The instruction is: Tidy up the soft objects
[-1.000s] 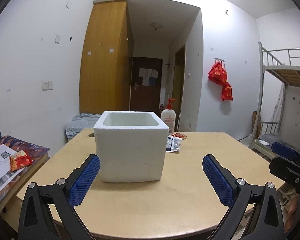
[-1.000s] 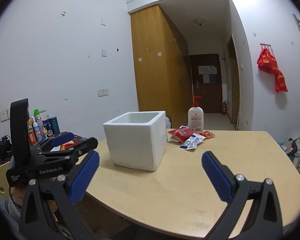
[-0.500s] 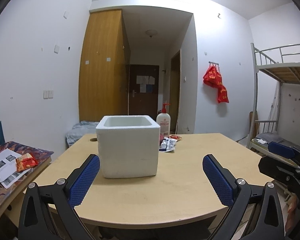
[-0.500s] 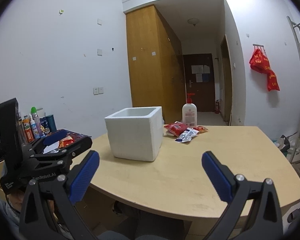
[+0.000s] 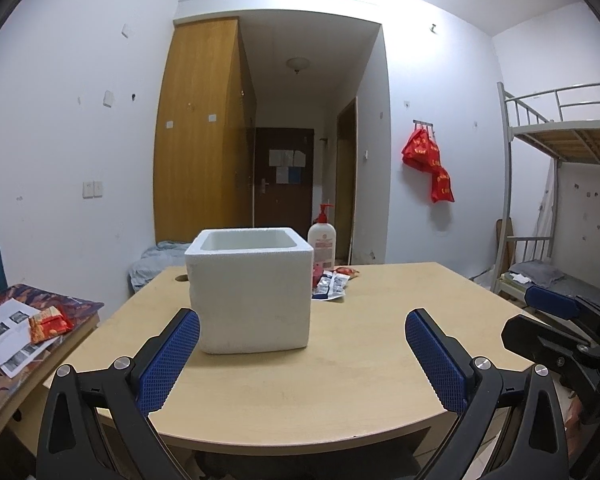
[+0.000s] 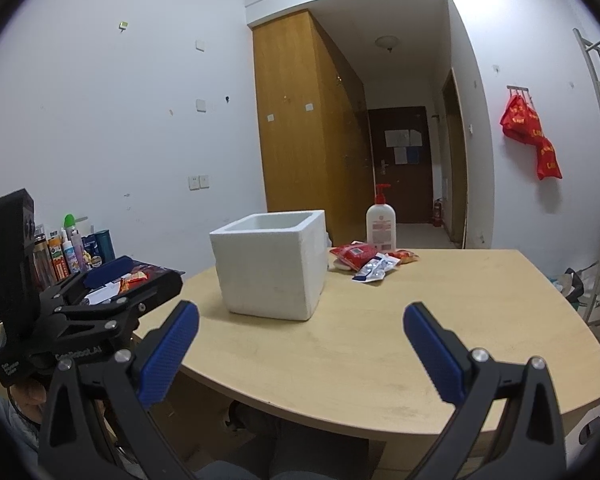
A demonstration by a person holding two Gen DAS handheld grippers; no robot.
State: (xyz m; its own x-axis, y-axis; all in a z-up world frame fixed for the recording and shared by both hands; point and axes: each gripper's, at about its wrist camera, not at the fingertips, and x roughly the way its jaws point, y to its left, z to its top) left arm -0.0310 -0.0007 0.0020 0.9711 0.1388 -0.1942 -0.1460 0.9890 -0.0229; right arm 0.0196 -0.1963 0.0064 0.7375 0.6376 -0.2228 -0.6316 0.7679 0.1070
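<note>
Landmark: white foam box (image 5: 252,288), open-topped, stood on the table (image 5: 340,360); what it held I could not see.
Left gripper (image 5: 302,356): mine, held over the table's near edge, just short of the foam box; jaws spread wide, nothing between the blue pads.
Right gripper (image 6: 300,350): mine, held over the near edge too, off to the side of the foam box nearer the bunk bed; jaws equally wide, nothing in them.
Task items: soft packets (image 6: 370,262), a small heap lying flat on the table beyond the foam box, just beside its far corner; a red packet (image 6: 352,255), a blue-and-white packet (image 6: 374,269) and a smaller orange-red one (image 6: 405,256).
Neighbour: pump bottle (image 6: 381,224), upright, right behind the heap, farther from the foam box's front than the packets.
Handling, as I judged it: packets light, limp, glossy film, probably slippery; contents might crush under a hard squeeze.
Hold point, as I judged it: a raised edge or crimped seam of the top packet, pinched from the side; a flat face would likely slide off the pads.
Destination, as I judged it: the foam box, given its open mouth.
Progress: nothing yet gathered; both grippers well apart from the heap.
</note>
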